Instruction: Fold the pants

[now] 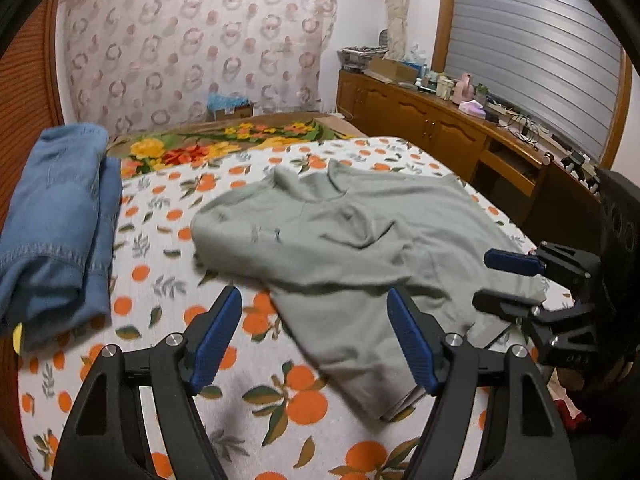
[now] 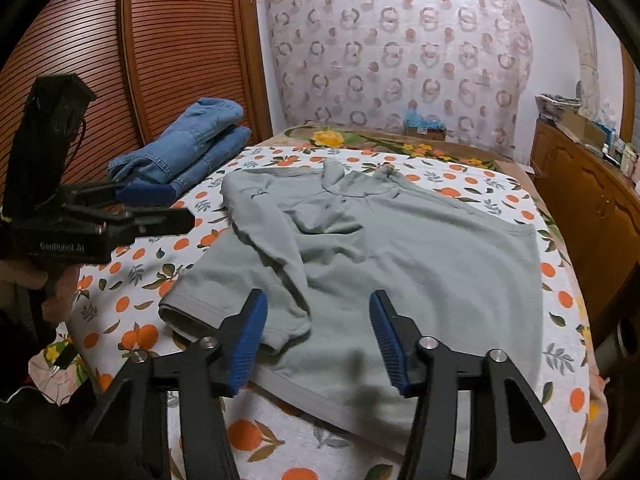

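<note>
Grey-green garment (pants, apparently; motion-blurred) spread across orange-print bedspread, folded denim at bedspread's far-left edge, left gripper and right gripper both wide, empty, above garment's near hem.

Both wrist views look down across the bed from its near edge, sharing the grey garment.

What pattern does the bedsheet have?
Oranges with green leaves on a white bedsheet, clearest in the left wrist view.
</note>
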Demonstrator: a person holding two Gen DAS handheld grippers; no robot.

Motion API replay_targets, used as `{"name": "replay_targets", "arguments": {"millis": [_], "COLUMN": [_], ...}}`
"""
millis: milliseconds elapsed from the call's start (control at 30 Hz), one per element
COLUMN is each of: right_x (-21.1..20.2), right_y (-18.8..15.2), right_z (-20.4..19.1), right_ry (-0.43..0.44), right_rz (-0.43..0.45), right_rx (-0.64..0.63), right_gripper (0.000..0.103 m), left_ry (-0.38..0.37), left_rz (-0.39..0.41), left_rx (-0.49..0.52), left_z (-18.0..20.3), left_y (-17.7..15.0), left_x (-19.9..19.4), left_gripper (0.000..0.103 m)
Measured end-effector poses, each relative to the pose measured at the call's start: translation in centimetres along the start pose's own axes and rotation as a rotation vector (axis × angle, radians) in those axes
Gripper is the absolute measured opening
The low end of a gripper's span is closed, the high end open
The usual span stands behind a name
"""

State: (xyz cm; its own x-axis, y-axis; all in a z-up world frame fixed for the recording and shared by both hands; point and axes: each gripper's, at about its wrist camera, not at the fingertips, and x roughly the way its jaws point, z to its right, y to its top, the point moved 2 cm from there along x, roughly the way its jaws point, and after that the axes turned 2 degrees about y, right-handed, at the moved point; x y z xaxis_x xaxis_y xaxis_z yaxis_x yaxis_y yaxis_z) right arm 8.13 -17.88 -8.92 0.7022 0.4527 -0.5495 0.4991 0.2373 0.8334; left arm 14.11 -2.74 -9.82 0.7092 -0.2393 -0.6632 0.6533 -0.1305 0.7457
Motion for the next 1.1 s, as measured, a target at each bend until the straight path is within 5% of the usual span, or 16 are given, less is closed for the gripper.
{"name": "replay_targets", "arguments": {"millis": [300, 1100], "right_x": [1.8, 4.3], "right_y": [-0.1, 0.5], "right_z": [-0.2, -1.1], "right_ry": [0.05, -0.008], "right_rz": [-0.054, -0.159], "right_rx": [-0.007, -0.012], "right_gripper": [0.021, 0.019], "left_ry": [-0.002, -0.002], "left_rz": [-0.043, -0.083], "left_rx": [-0.015, -0.029], "left_z": [-0.1, 0.0], "left_y": [-2.3, -3.9], "left_x": [1.1, 2.2], "left_gripper": [0.076, 0.076]}}
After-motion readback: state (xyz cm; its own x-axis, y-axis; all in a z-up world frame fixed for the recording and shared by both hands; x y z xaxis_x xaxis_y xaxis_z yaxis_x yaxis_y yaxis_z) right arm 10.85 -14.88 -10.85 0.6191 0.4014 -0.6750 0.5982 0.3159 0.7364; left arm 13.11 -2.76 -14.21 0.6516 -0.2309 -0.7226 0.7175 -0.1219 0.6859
